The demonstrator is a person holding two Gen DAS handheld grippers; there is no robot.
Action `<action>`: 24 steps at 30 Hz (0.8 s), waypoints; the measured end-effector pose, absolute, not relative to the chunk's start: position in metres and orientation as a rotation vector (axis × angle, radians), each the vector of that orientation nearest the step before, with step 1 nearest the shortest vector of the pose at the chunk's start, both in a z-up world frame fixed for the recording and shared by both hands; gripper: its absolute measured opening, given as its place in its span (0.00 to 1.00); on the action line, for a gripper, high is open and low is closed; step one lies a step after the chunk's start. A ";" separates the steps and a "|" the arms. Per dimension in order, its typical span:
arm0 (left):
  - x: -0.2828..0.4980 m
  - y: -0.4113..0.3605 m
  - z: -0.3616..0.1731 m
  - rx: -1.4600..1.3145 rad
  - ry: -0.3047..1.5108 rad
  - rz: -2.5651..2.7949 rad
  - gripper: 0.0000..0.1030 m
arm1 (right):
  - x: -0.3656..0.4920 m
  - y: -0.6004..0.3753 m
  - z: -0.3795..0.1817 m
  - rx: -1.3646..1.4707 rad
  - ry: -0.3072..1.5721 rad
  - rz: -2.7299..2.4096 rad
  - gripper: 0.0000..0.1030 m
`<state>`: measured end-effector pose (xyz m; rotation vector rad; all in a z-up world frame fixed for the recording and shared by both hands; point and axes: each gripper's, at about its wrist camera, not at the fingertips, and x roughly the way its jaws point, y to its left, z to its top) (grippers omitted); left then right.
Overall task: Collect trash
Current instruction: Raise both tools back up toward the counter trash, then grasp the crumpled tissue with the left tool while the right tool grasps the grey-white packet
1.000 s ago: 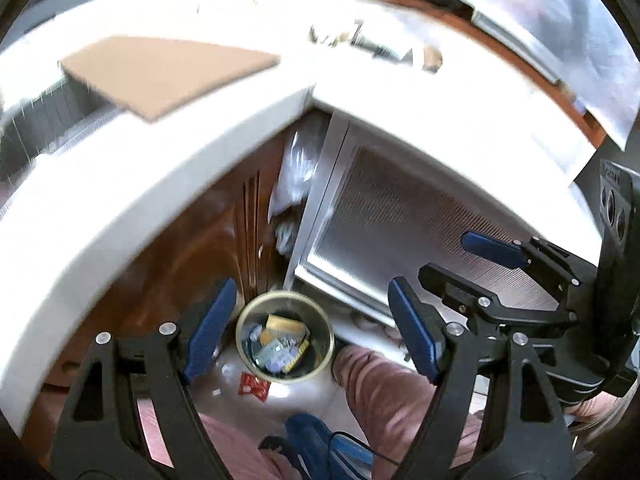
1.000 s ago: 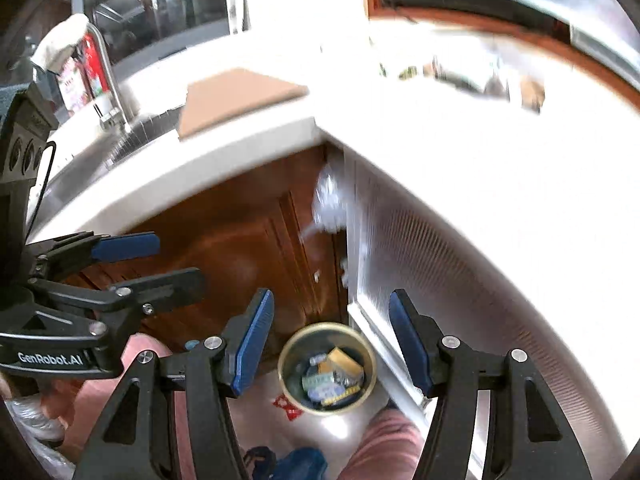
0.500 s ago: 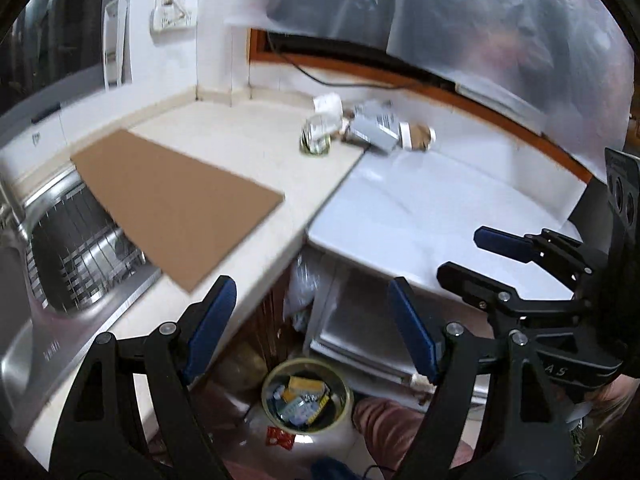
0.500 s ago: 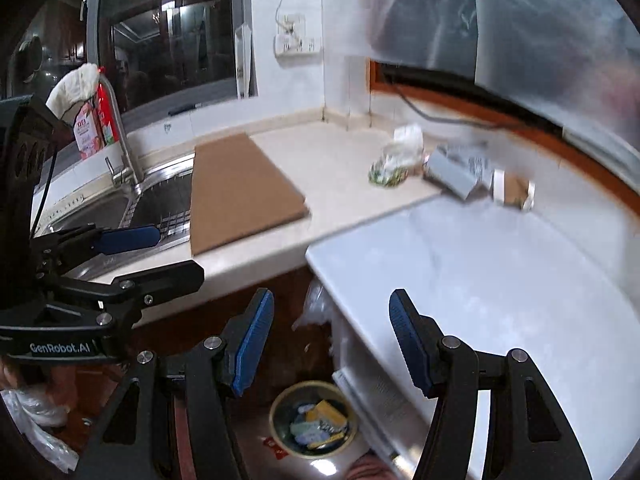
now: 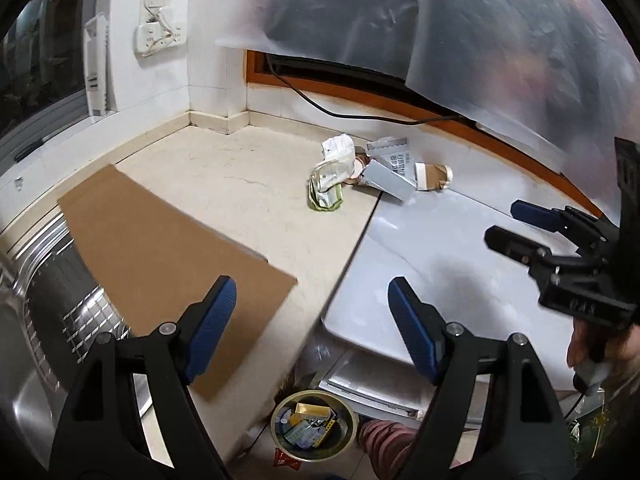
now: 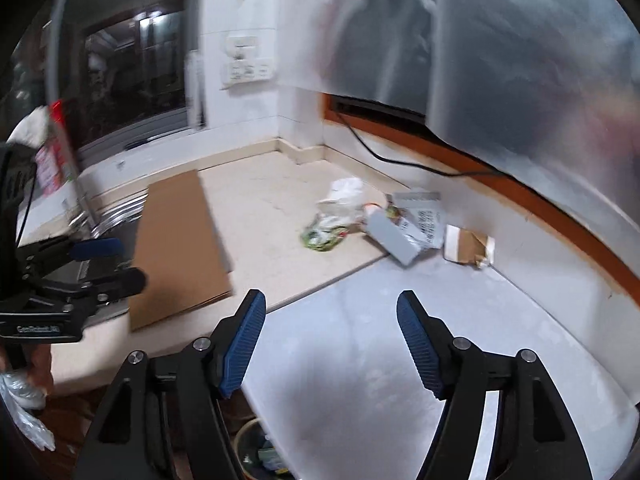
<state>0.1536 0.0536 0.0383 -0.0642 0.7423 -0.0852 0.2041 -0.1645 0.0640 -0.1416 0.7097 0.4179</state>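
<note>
Up from the bin [image 5: 313, 426] on the floor, both grippers now face the table [image 5: 256, 196]. Left gripper [image 5: 312, 320] wide and empty, right gripper [image 6: 331, 334] opening, empty (good). Trash pile [image 5: 374, 174] waits at the back, well apart; next pickup ahead.

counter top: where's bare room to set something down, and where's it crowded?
Free: the grey-white slab between its near edge and the back wall, right of the beige counter; also the beige strip between the cardboard sheet and the back corner. Crowded: the trash pile straddling the seam near the wall. Cardboard covers the sink side.
</note>
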 end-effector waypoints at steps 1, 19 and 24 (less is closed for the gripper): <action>0.163 0.055 0.038 -0.063 0.749 -0.088 0.74 | 0.217 -0.171 0.061 -0.123 0.725 0.411 0.67; 0.378 0.017 -0.024 0.006 0.890 -0.155 0.74 | 0.411 -0.170 -0.034 -0.273 0.763 0.399 0.67; 0.419 0.010 -0.034 -0.008 0.893 -0.186 0.74 | 0.432 -0.141 -0.064 -0.452 0.738 0.363 0.67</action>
